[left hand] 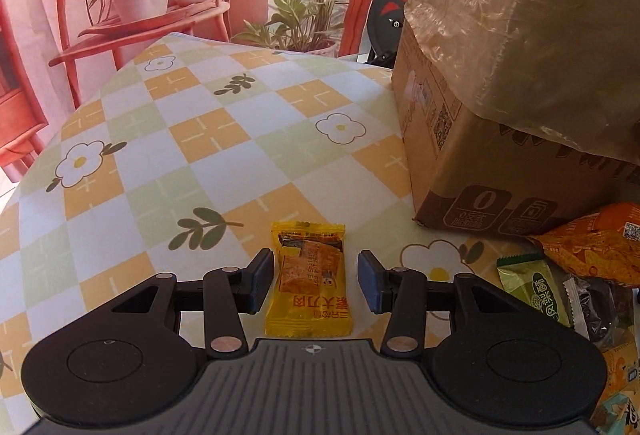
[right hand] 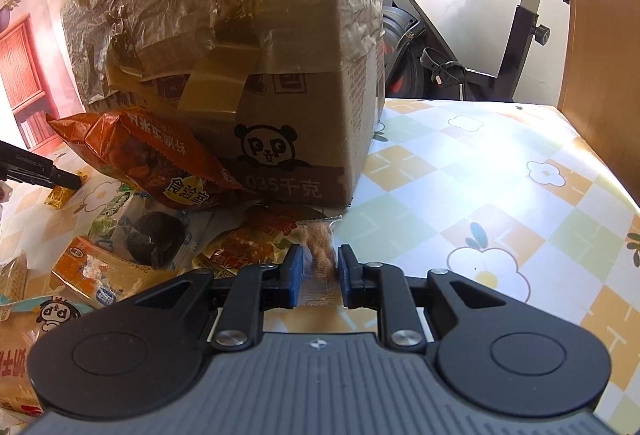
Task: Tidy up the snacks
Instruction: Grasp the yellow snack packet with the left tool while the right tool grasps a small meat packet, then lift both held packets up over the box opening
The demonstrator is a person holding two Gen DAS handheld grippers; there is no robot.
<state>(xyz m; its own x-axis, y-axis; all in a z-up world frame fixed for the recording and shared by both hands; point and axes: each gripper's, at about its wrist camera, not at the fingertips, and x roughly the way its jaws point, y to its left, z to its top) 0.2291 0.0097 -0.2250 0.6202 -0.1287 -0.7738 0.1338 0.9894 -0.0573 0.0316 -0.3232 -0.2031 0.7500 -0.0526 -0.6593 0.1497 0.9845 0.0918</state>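
Note:
In the left wrist view a small yellow snack packet [left hand: 310,281] lies flat on the checkered tablecloth [left hand: 200,139], between the two fingers of my left gripper [left hand: 316,281], which is open and not touching it. In the right wrist view my right gripper [right hand: 319,269] has its fingers closed around a clear packet of brownish snacks [right hand: 318,249] at the edge of the snack pile. The left gripper's finger and the yellow packet [right hand: 60,195] also show at far left there.
A large taped cardboard box [right hand: 248,47] [left hand: 500,75] stands on the table behind the pile. An orange chip bag [right hand: 148,155] leans on it; a dark cookie pack [right hand: 154,239], green packet [left hand: 532,291] and other snacks lie around. An exercise bike [right hand: 460,47] stands beyond the table.

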